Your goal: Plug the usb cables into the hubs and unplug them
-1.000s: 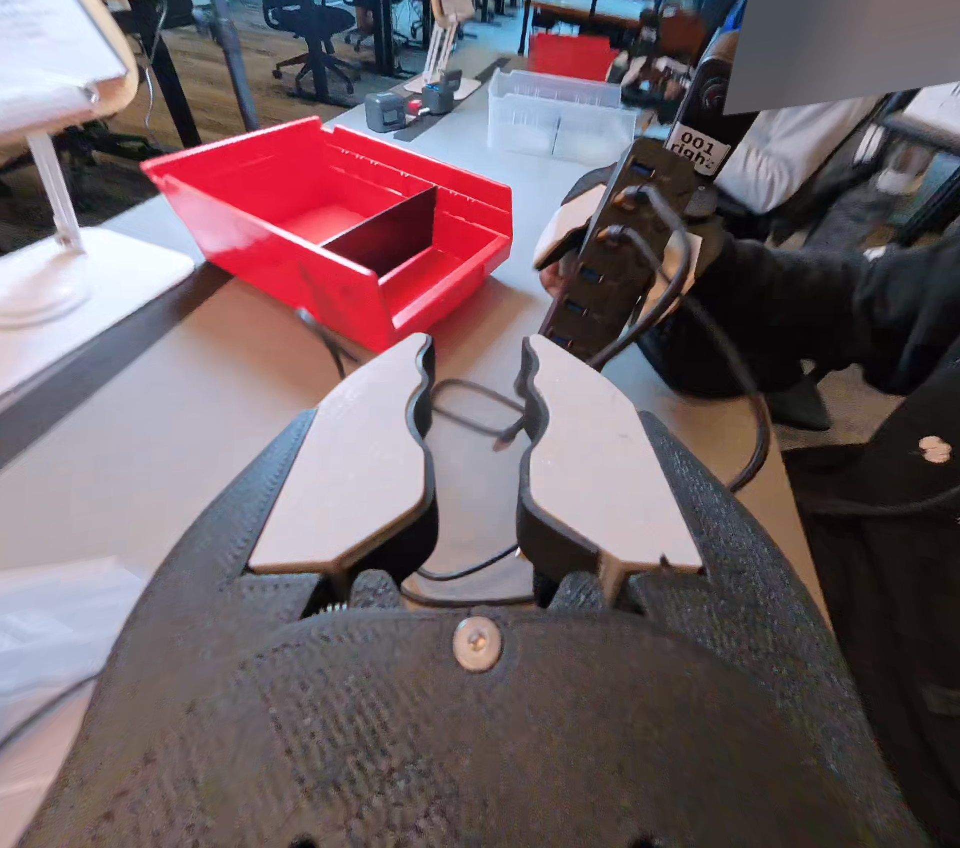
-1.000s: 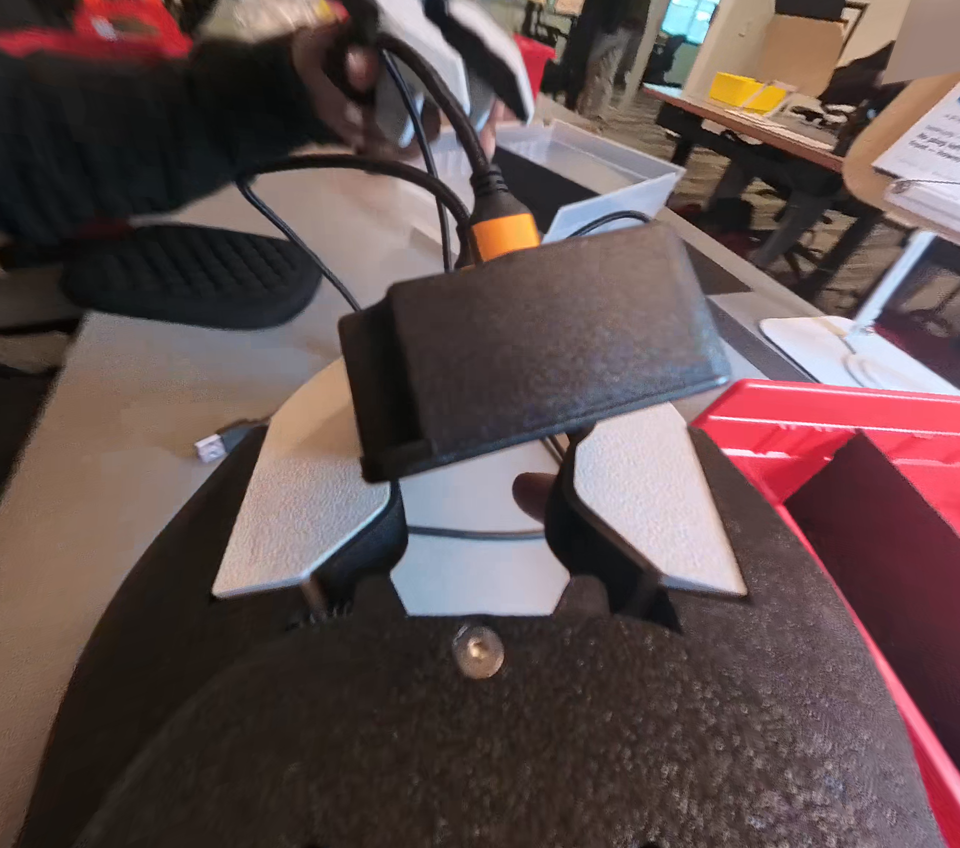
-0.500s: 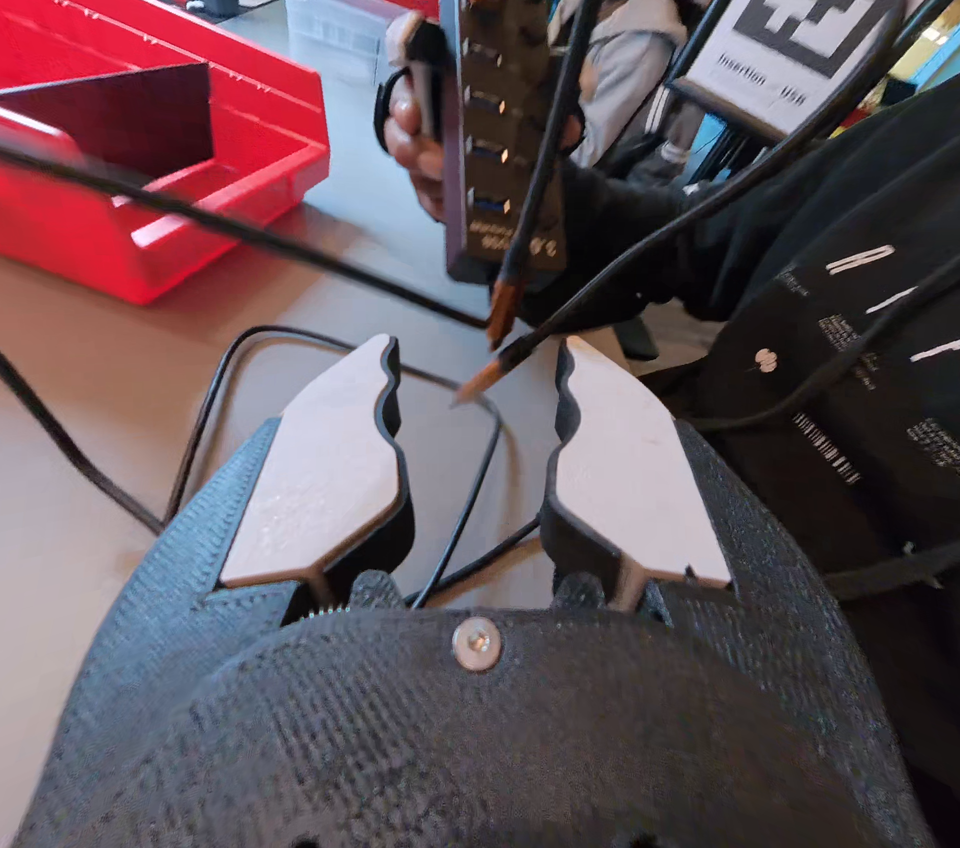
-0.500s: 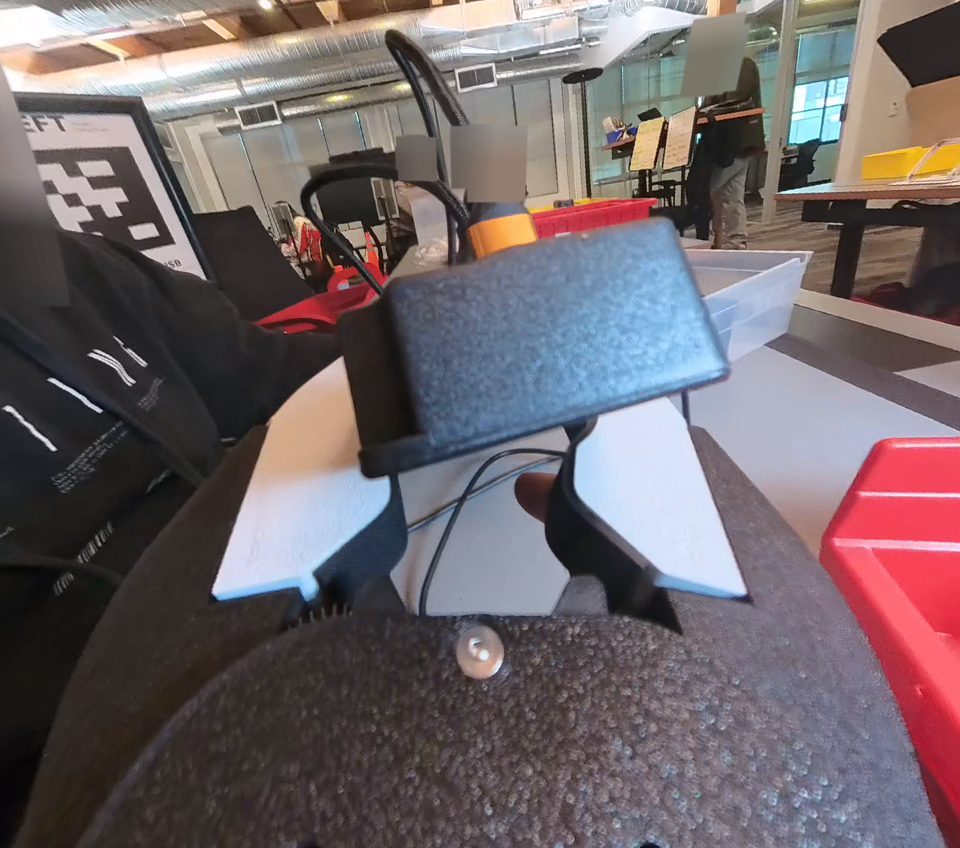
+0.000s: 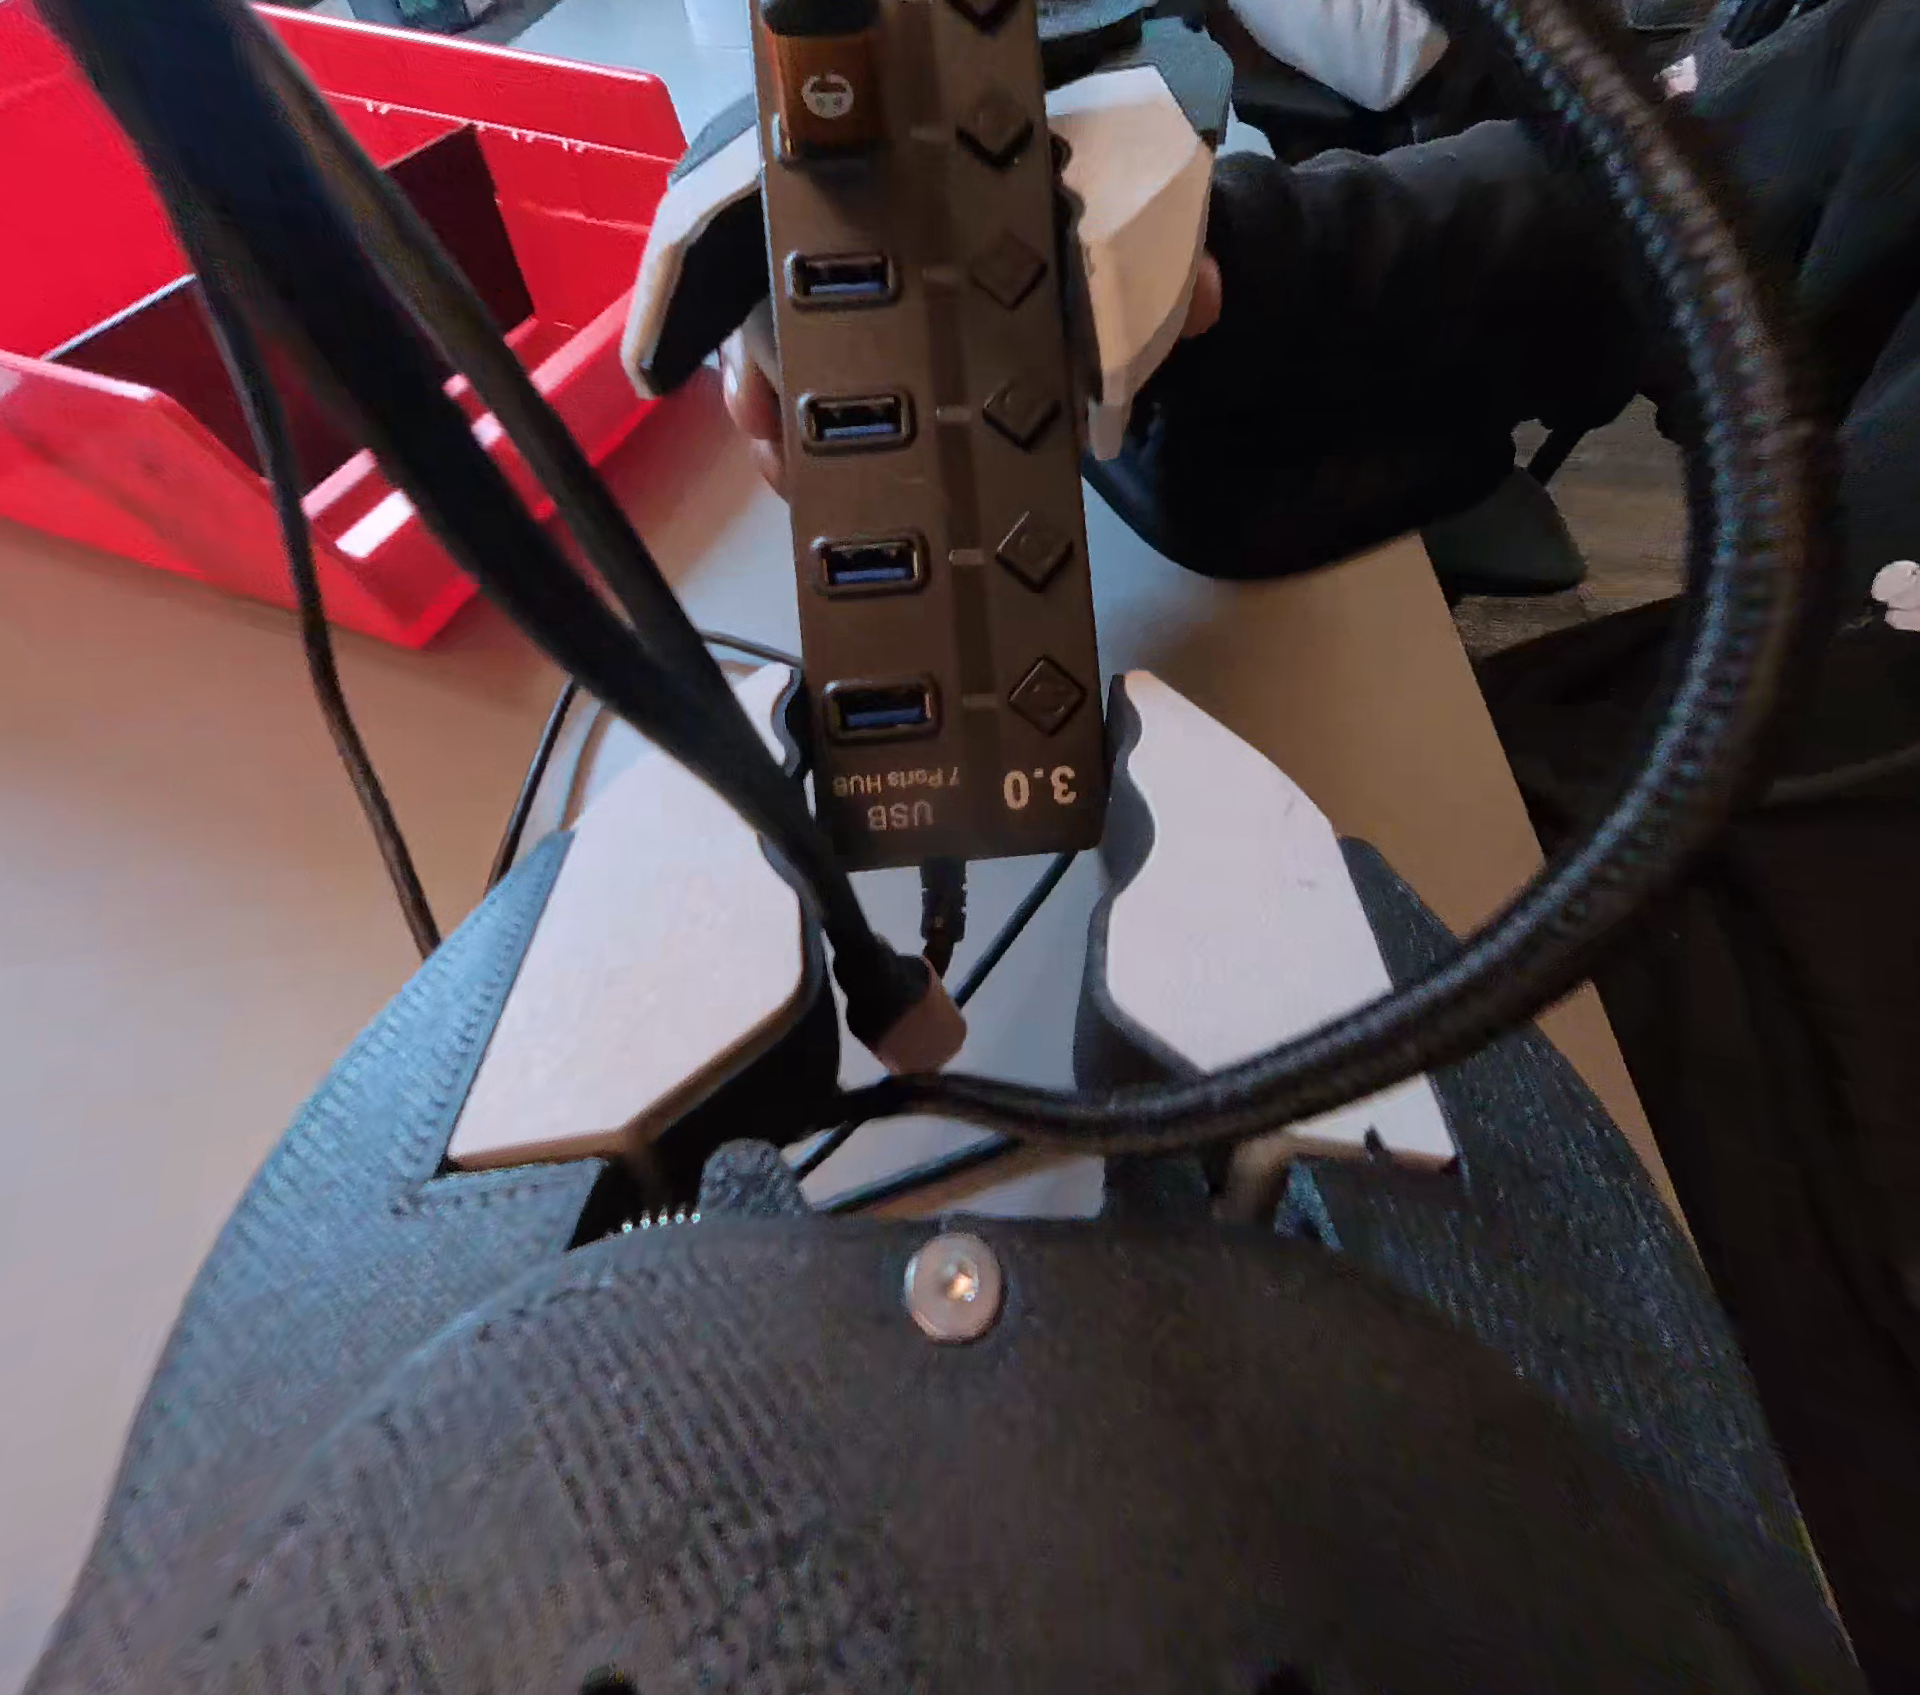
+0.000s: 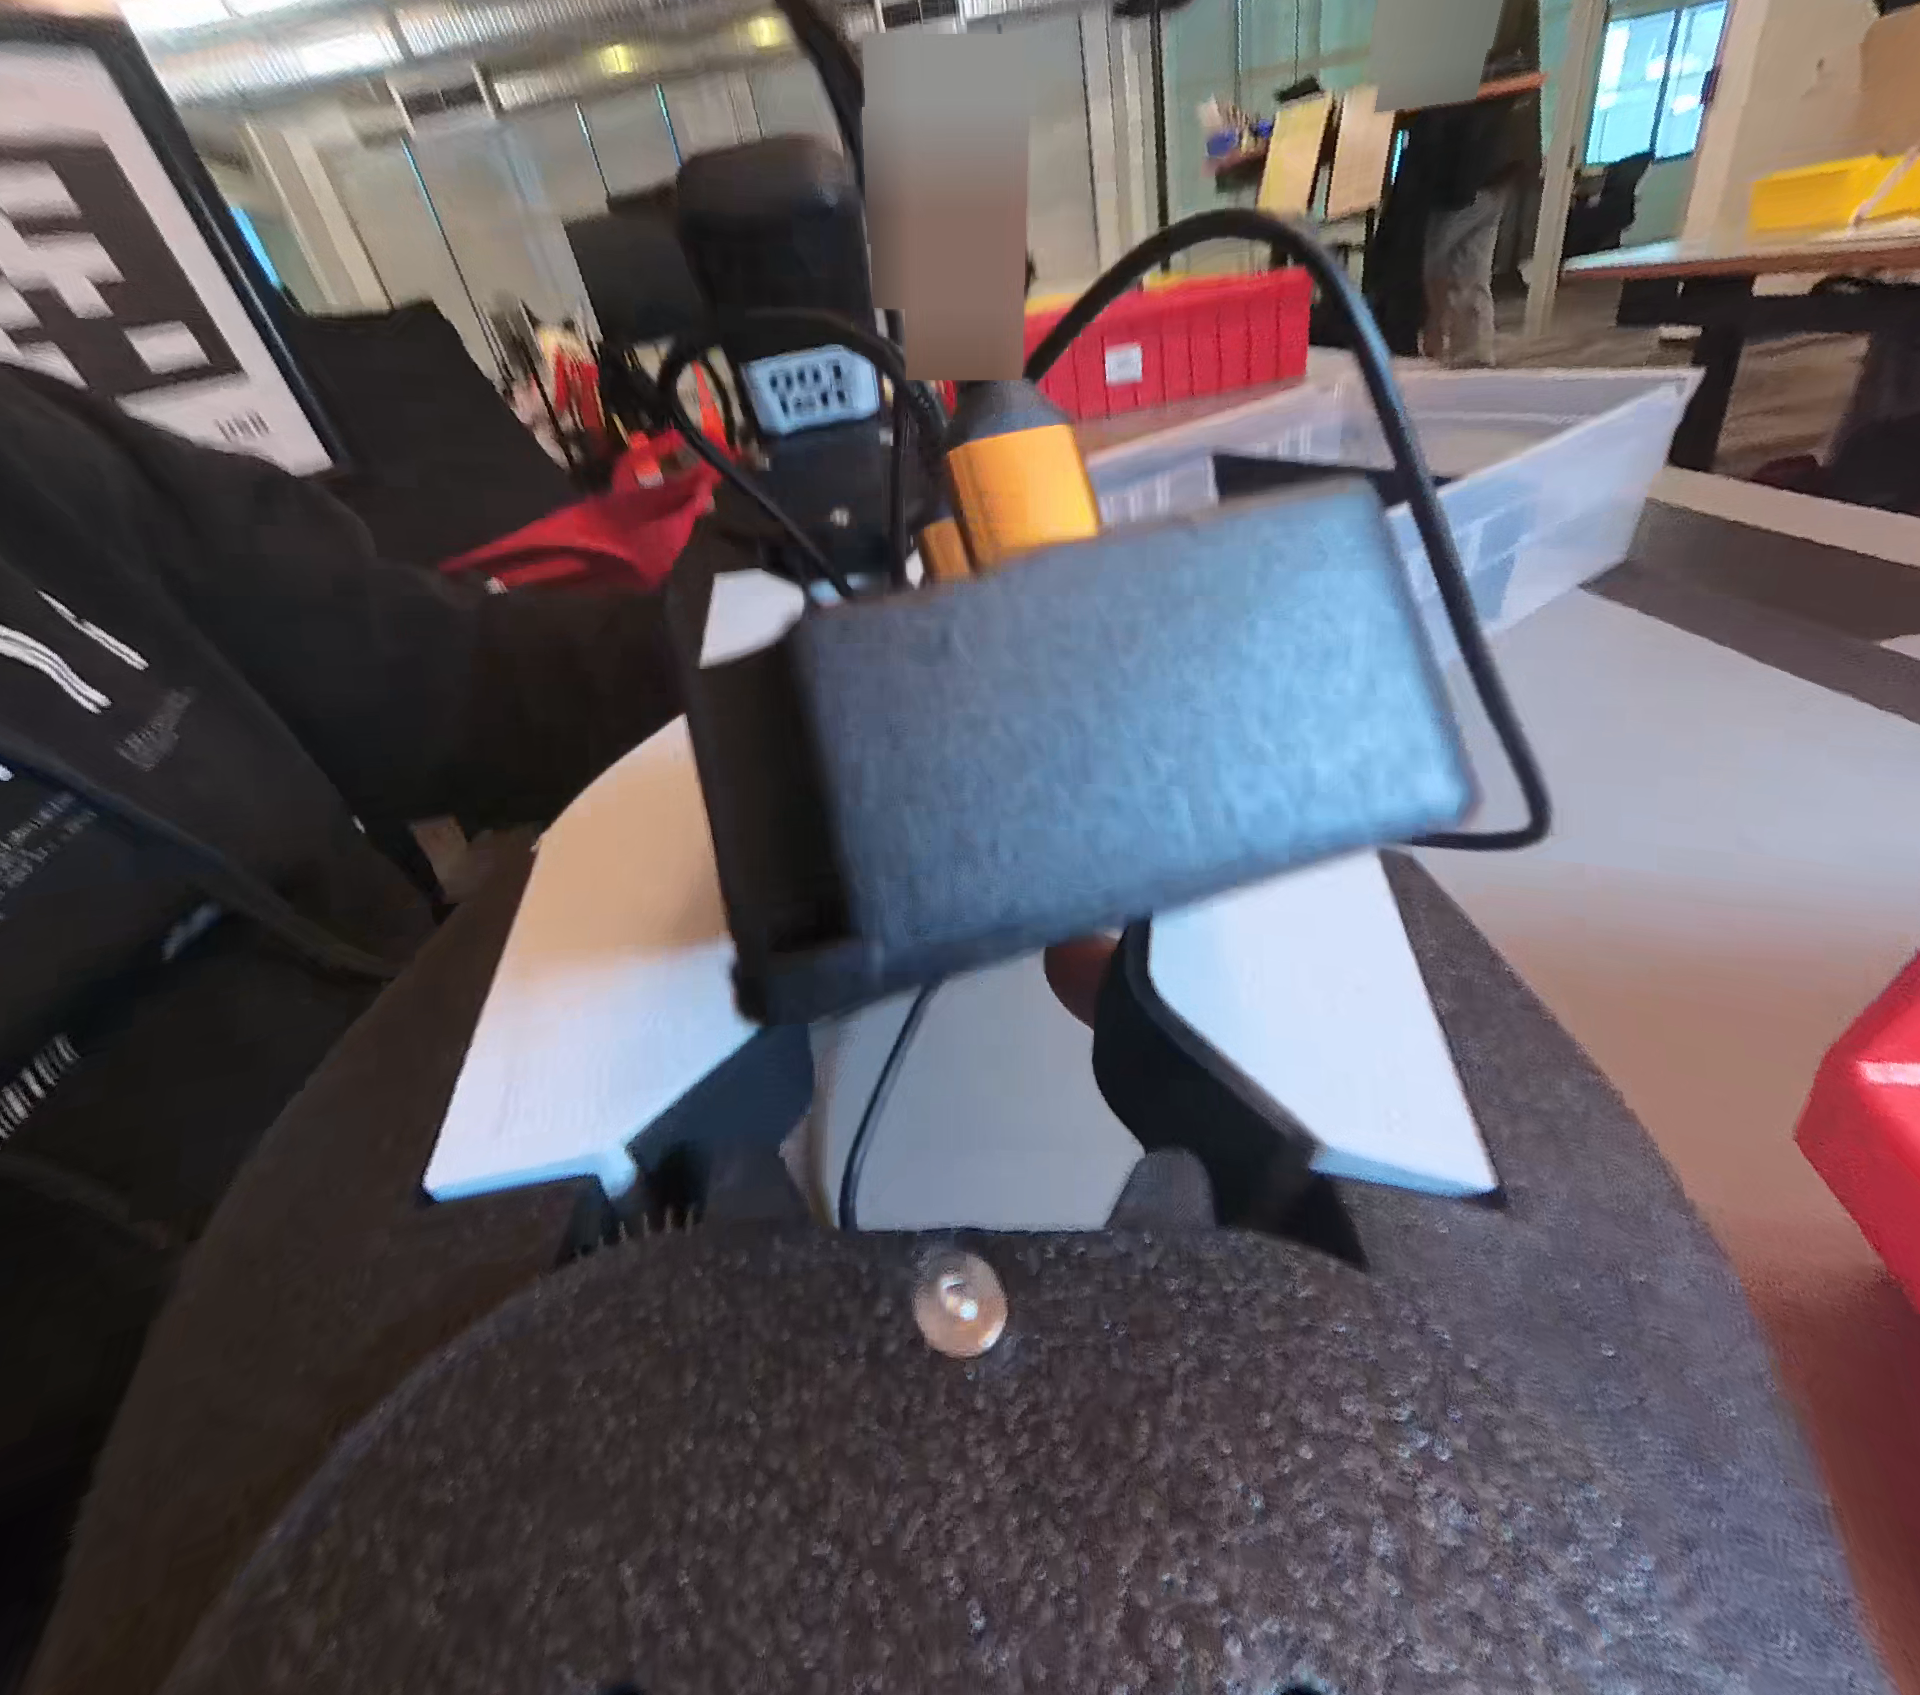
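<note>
A long black USB hub (image 5: 935, 398) with a row of ports stands upright in the left wrist view. My right gripper (image 5: 914, 274) is shut on its middle, white fingers (image 5: 1132, 232) on both sides. An orange plug (image 5: 821, 76) sits in an upper port. My left gripper (image 5: 951, 762) is open, with the hub's lower end between its fingertips. A loose black cable ends in a copper plug (image 5: 914, 1022) hanging between the left fingers. In the right wrist view the hub's back (image 6: 1091, 731) fills my right gripper (image 6: 966, 866), with the orange plug (image 6: 1018, 471) above it.
A red bin (image 5: 312, 295) with a dark divider stands left on the beige table (image 5: 156, 814). A braided black cable (image 5: 1714, 502) loops on the right. A clear plastic bin (image 6: 1507, 482) lies farther back. A person's black sleeve (image 5: 1403, 346) is behind the hub. About 5 centimetres separates my left fingertips from my right.
The hub in my right gripper has come closer and lower, its end now between my left fingertips. The loose plug has dropped between the left fingers. Both grippers keep the same opening.
</note>
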`<state>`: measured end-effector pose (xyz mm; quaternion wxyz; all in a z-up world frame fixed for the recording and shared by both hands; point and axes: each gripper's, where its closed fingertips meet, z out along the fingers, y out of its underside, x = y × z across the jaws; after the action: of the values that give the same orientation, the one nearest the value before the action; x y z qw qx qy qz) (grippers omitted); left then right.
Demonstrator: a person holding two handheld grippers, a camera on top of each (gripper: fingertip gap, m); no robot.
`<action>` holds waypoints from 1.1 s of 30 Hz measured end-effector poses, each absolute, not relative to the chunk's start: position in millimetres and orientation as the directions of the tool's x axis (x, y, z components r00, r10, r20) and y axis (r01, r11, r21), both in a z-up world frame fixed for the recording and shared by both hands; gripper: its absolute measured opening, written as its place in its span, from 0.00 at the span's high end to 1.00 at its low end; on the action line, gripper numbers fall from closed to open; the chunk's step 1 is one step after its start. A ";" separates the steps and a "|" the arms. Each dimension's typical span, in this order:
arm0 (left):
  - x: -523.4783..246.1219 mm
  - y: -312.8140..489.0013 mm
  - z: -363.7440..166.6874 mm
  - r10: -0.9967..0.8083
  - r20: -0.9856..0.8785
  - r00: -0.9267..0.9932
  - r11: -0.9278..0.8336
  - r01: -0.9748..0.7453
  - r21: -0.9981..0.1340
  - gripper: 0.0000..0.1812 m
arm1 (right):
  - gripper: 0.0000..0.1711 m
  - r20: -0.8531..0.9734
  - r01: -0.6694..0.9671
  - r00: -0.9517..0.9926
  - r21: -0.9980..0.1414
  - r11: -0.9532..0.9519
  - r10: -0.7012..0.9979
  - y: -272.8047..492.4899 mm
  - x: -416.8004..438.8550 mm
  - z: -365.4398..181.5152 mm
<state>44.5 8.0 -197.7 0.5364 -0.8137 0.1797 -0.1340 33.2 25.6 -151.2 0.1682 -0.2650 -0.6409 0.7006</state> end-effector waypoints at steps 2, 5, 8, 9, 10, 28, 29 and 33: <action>38.8 2.2 -198.1 -0.441 0.006 0.897 -0.364 -0.173 -0.915 0.70 | 0.58 -0.107 0.124 -0.789 -0.992 -0.014 0.604 28.2 32.7 -158.7; 32.7 -10.1 -198.5 -0.469 -0.012 0.883 -0.368 -0.208 -0.906 0.70 | 0.55 -0.048 0.131 -0.794 -0.987 0.093 0.606 42.1 41.5 -157.0; 28.0 -21.1 -203.8 -0.510 -0.010 0.860 -0.393 -0.243 -0.887 0.70 | 0.55 0.045 0.175 -0.799 -0.937 0.303 0.599 56.7 51.5 -165.9; 26.9 -23.4 -206.3 -0.521 -0.014 0.853 -0.401 -0.259 -0.879 0.70 | 0.55 0.085 0.203 -0.801 -0.893 0.403 0.592 60.8 54.4 -172.4; 26.7 -24.5 -208.7 -0.529 -0.018 0.849 -0.408 -0.272 -0.871 0.70 | 0.54 0.127 0.234 -0.805 -0.830 0.507 0.579 64.1 57.2 -180.3; 17.6 -25.4 -170.3 -0.421 -0.168 0.891 -0.232 -0.285 -0.930 0.72 | 0.68 0.474 0.177 -0.786 -0.443 0.879 0.397 30.2 25.9 -243.9; 10.4 -28.4 -158.1 -0.385 -0.159 0.909 -0.210 -0.254 -0.944 0.64 | 0.68 0.506 0.171 -0.774 -0.411 0.895 0.380 38.3 24.2 -230.4; -26.3 -50.4 -107.4 -0.244 -0.107 0.964 -0.015 -0.115 -0.993 0.65 | 0.68 0.621 0.178 -0.710 -0.298 0.938 0.332 76.1 18.9 -162.0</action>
<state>-26.3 -50.4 -107.4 0.6902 -0.7110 0.1261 -0.0469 18.9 76.1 -162.0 0.3548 -0.1390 -0.9182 0.1085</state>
